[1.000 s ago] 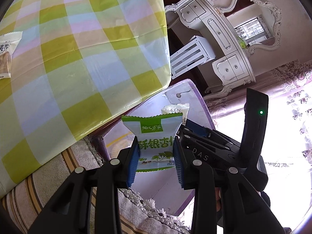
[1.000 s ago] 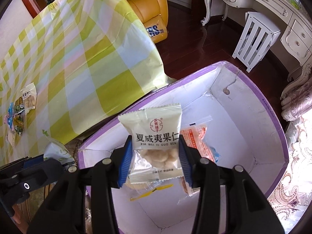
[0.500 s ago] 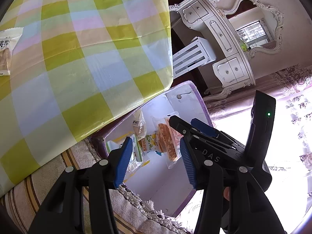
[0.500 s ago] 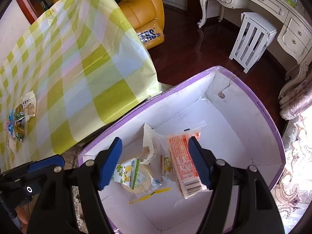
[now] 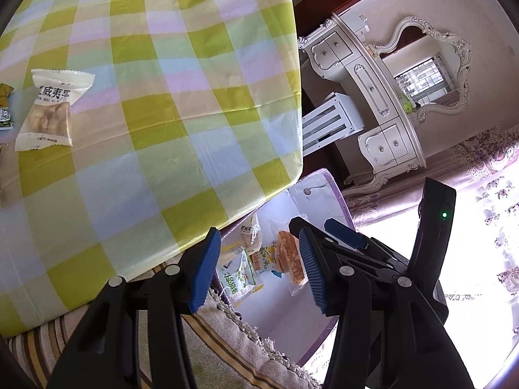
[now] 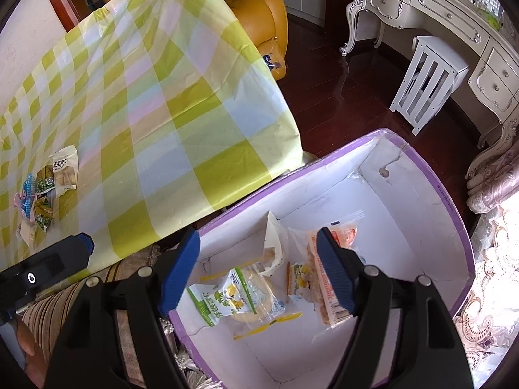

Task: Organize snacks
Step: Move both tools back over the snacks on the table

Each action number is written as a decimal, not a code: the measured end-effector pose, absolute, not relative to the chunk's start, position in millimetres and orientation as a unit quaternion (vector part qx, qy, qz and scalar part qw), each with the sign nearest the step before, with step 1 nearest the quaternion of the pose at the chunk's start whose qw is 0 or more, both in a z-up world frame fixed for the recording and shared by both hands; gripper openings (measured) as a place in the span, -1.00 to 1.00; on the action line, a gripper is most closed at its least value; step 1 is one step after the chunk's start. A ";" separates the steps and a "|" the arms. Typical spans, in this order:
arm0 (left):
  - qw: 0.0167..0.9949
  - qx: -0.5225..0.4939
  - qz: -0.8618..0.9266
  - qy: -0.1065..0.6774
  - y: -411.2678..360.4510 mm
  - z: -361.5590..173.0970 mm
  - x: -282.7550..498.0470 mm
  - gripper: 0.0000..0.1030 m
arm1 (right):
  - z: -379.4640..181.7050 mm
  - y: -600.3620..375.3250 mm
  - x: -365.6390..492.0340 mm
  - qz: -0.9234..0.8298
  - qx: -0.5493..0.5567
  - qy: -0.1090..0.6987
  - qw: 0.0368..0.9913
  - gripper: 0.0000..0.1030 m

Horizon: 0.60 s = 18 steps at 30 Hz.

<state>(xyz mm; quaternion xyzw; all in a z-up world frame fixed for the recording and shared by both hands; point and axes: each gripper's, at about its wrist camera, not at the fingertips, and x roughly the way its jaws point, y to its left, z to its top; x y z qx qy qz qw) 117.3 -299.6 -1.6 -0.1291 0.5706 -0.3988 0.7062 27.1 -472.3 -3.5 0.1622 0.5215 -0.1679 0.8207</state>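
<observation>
My right gripper (image 6: pixel 256 269) is opening, empty, above the box (image 6: pixel 451 207); my left gripper (image 5: pixel 259 269) hangs spread and empty beside it. Dropped snacks (image 6: pixel 227 298) lie inside the box. More packets (image 6: pixel 65 170) wait on the table (image 6: pixel 162 113), well away from the box; reaching back, I could snag the tablecloth.
</observation>
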 end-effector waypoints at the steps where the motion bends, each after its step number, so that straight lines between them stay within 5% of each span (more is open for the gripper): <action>1: 0.708 -0.131 -0.396 0.570 -295.0 -1.6 118.5 -0.04 | -2.9 -467.8 29.0 -0.164 0.160 0.522 0.822 0.44; 18: 0.754 -0.164 -0.327 0.546 -191.2 0.2 124.0 -0.04 | -0.9 -378.4 58.2 -0.070 0.136 0.530 0.834 0.44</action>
